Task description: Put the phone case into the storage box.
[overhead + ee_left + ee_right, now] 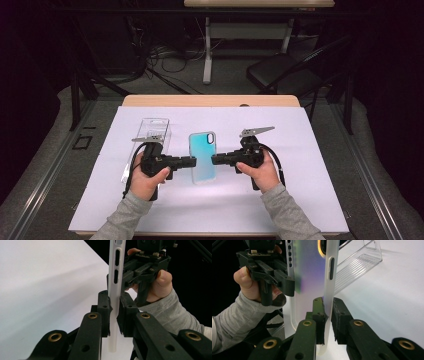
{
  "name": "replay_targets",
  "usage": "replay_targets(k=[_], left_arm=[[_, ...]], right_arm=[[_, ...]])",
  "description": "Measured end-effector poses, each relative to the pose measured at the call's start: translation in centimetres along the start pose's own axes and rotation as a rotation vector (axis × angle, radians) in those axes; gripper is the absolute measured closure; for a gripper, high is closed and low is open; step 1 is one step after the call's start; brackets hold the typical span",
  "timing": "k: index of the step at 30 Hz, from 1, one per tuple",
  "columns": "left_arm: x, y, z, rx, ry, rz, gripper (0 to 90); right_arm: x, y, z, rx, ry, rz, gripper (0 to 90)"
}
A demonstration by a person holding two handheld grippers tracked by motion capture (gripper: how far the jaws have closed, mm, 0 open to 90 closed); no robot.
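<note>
A translucent teal phone case (202, 157) with a camera cut-out at its far end hangs face up between my two grippers, seemingly just above the white sheet (300, 150). My left gripper (195, 160) is shut on its left long edge. In the left gripper view the black pads (105, 305) pinch the frosted edge of the case (117, 265). From the other side my right gripper (214, 159) grips the right long edge. In the right gripper view its pads (337, 312) press on the case's rim (329, 290), with my left gripper (289, 285) behind it.
A clear plastic package (152, 132) lies on the sheet just behind my left gripper, also seen as a ribbed clear tray (359, 267). Beyond the table's far wooden edge (210, 100) stand a dark chair (285, 72) and a white table leg (206, 55).
</note>
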State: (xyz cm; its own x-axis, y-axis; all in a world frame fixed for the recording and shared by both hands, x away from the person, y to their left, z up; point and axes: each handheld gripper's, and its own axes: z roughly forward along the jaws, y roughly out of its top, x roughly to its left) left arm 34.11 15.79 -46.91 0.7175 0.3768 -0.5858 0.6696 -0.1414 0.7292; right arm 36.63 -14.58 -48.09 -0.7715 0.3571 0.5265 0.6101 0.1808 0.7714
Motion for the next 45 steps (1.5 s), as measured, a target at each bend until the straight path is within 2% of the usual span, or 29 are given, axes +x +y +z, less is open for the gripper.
replay_targets(k=[28,36,45], left_arm=[[0.16,-0.04,0.02,-0.004,0.015,-0.020,81.5],[0.17,-0.02,-0.01,-0.008,0.018,-0.011,81.3],[0.21,0.01,-0.04,-0.012,0.012,-0.010,76.8]], right_arm=[[0.08,-0.29,0.14,-0.021,-0.016,0.030,82.8],[0.13,-0.29,0.15,-0.026,-0.022,0.033,82.9],[0.16,-0.31,0.09,-0.033,-0.031,0.030,83.1]])
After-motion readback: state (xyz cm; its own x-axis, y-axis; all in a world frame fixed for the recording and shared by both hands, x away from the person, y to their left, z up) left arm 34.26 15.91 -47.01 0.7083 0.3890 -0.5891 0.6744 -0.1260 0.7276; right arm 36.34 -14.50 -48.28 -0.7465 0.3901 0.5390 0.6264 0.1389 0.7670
